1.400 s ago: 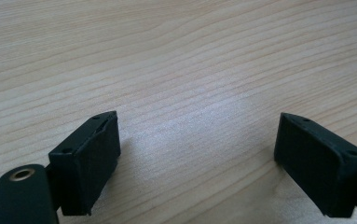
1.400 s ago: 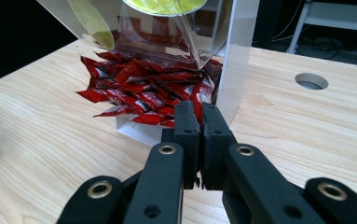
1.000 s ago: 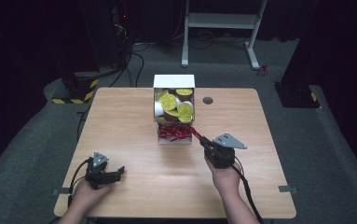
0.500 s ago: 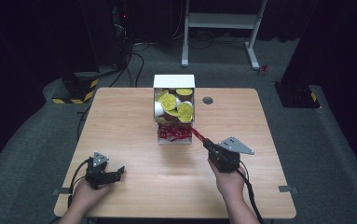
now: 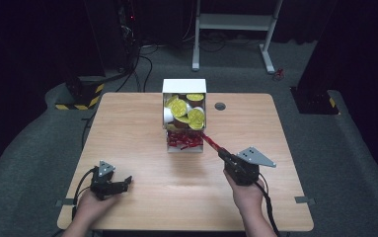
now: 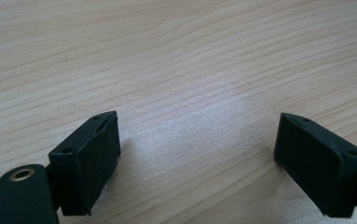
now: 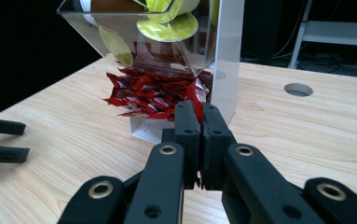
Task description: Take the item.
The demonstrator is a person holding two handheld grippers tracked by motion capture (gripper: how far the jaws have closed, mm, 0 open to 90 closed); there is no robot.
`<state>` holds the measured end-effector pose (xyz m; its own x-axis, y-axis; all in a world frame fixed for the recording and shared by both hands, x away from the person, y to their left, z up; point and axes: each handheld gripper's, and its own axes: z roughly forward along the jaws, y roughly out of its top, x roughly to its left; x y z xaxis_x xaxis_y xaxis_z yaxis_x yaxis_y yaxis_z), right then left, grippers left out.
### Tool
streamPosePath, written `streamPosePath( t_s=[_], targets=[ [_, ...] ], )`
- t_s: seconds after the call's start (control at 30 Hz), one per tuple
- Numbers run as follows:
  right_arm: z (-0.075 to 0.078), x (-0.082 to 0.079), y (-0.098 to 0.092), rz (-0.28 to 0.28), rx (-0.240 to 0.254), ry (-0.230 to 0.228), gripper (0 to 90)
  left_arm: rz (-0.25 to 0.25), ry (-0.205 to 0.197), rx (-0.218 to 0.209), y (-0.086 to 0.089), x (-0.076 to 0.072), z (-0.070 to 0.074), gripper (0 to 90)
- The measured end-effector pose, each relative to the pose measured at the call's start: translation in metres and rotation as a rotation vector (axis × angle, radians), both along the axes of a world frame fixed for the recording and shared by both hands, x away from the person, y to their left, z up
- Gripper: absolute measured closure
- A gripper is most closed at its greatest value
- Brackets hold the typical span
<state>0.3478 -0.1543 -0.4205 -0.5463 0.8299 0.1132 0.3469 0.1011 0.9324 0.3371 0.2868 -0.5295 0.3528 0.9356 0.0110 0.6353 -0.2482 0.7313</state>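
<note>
A white and clear dispenser (image 5: 184, 86) stands at the table's far middle, with yellow-lidded cups (image 5: 186, 112) in its upper bin and a heap of red packets (image 5: 183, 141) in its tray. My right gripper (image 5: 222, 153) is shut on one red packet (image 5: 210, 141), which stretches from the heap's right edge to the jaws. In the right gripper view the jaws (image 7: 202, 116) are pressed together with a sliver of the red packet (image 7: 197, 100) between them, in front of the heap (image 7: 148, 91). My left gripper (image 5: 122, 182) rests open on the table at the near left, nothing between its pads (image 6: 92, 154).
A round cable hole (image 5: 219, 106) lies in the wooden table (image 5: 127, 123) right of the dispenser. Beyond the far edge are a white frame's legs (image 5: 231, 29), cables and dark stands on grey carpet. The left gripper (image 7: 1, 140) appears at the left edge of the right gripper view.
My right gripper has drawn back toward the near right and slightly upward, pulling the red packet out from the heap. The left gripper has stayed put.
</note>
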Motion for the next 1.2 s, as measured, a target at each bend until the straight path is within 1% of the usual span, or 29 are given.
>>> streamPosePath(
  t_s=[0.17,0.2,0.27,0.4,0.5,0.67,0.7,0.9,0.93,1.2],
  targets=[
    [-0.002,-0.002,-0.003,-0.003,0.0,-0.002,88.2,0.0,0.001,-0.001,0.0,0.0,0.0,14.7],
    [-0.004,-0.002,-0.005,-0.009,-0.006,-0.005,88.2,0.0,0.0,-0.001,0.0,0.0,0.0,14.7],
    [-0.007,-0.002,-0.007,-0.012,0.001,0.002,88.2,0.0,0.001,-0.002,0.0,0.0,0.0,14.7],
    [-0.012,-0.003,-0.011,-0.02,-0.001,0.009,88.2,0.001,0.0,-0.002,0.0,0.0,0.0,14.7],
    [-0.015,-0.004,-0.014,-0.036,-0.012,0.009,88.2,0.0,0.0,0.0,0.0,0.0,0.0,14.7],
    [-0.015,-0.003,-0.019,-0.05,-0.024,0.013,88.2,0.001,0.0,-0.002,0.0,0.0,0.0,14.7],
    [-0.014,-0.001,-0.022,-0.058,-0.045,0.005,88.3,0.0,0.0,-0.002,0.0,0.0,0.0,14.7],
    [-0.015,0.003,-0.029,-0.088,-0.065,0.006,88.3,-0.001,-0.001,0.002,0.0,0.0,0.0,14.7],
    [-0.016,0.003,-0.03,-0.093,-0.069,0.008,88.3,0.0,0.001,-0.002,0.0,0.0,0.0,14.7],
    [-0.016,0.009,-0.037,-0.114,-0.068,0.007,88.3,0.001,0.001,-0.005,0.0,0.0,0.0,14.7]
  ],
)
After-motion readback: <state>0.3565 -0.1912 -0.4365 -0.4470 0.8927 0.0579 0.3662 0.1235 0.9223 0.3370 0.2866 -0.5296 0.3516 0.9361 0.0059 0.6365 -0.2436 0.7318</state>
